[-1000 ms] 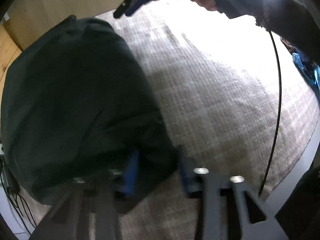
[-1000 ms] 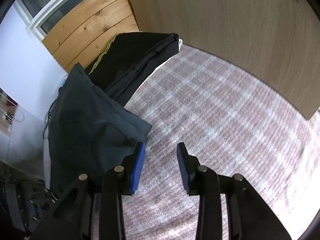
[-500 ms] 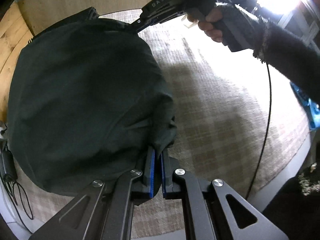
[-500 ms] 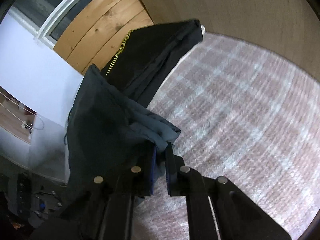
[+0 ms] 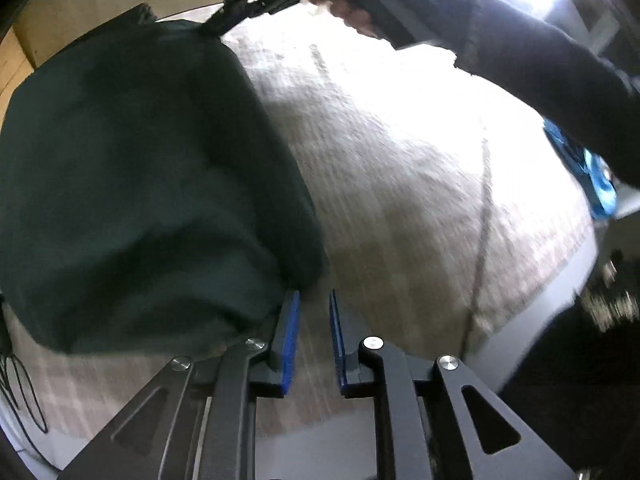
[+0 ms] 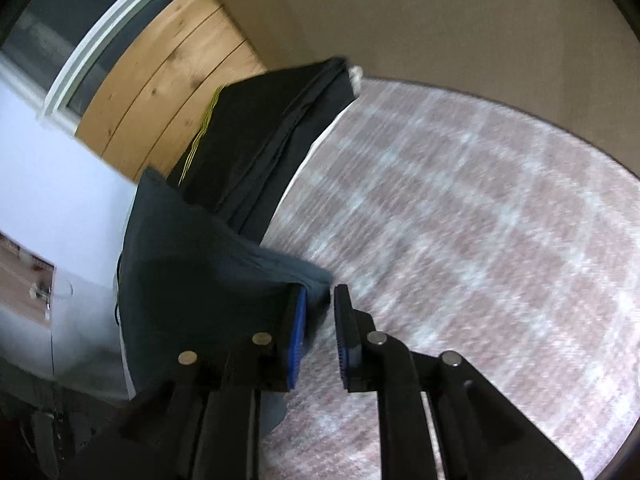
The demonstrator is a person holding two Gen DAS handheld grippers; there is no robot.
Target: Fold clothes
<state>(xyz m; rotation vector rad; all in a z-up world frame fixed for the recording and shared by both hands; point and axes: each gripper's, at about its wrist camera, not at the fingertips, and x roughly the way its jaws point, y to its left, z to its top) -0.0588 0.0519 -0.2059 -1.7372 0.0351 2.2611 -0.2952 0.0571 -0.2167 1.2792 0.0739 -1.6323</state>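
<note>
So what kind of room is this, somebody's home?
Probably a bedroom at home. A checked bedspread covers a soft surface, folded dark clothes sit by a wooden headboard, and a window is behind it.

Domestic room, likely a bedroom. Pinkish-beige plaid woven bedcover (image 6: 460, 240) spread over a wide soft surface. Knotty pine plank panel (image 6: 160, 92) beside a white-framed window (image 6: 92, 44). Folded black garment with yellow stripe trim (image 6: 256, 136) at the cover's edge; dark green folded cloth (image 5: 140, 184) alongside.
</note>
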